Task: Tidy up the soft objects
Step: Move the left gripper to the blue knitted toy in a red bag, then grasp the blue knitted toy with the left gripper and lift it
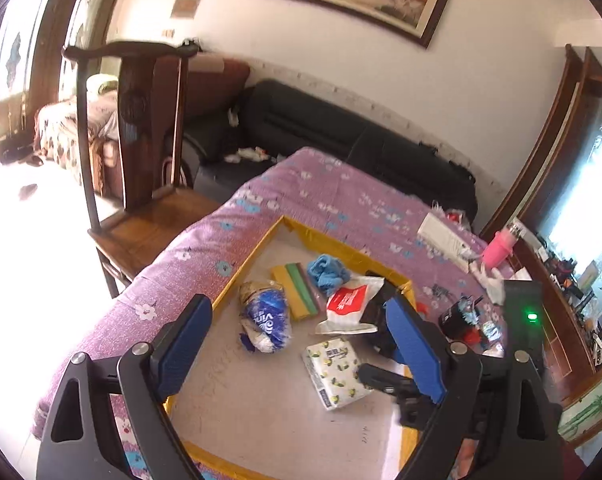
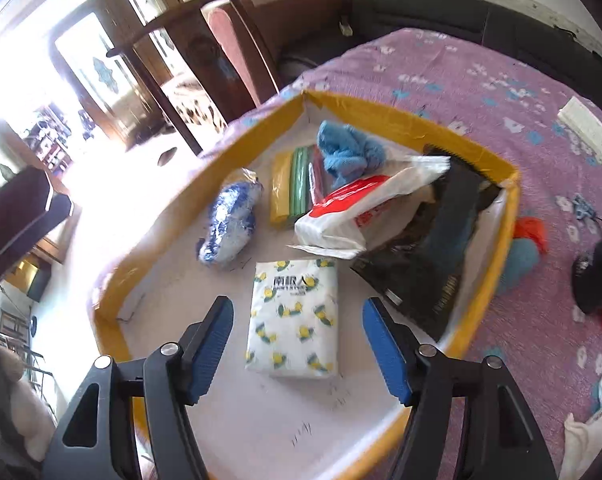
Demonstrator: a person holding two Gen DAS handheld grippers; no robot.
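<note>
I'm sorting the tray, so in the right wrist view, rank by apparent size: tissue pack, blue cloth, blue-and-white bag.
1. Tissue pack, clearly largest, though it also lies nearest the camera.
2 and 3. Blue-and-white bag and blue cloth look about alike; the cloth lies farther off, so no ranking.

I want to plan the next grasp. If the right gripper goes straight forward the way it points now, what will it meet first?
Most likely the tissue pack. The right gripper is open and the pack lies directly between and ahead of its fingers, on the floor of the yellow-rimmed tray. Depth is hard to judge.
</note>
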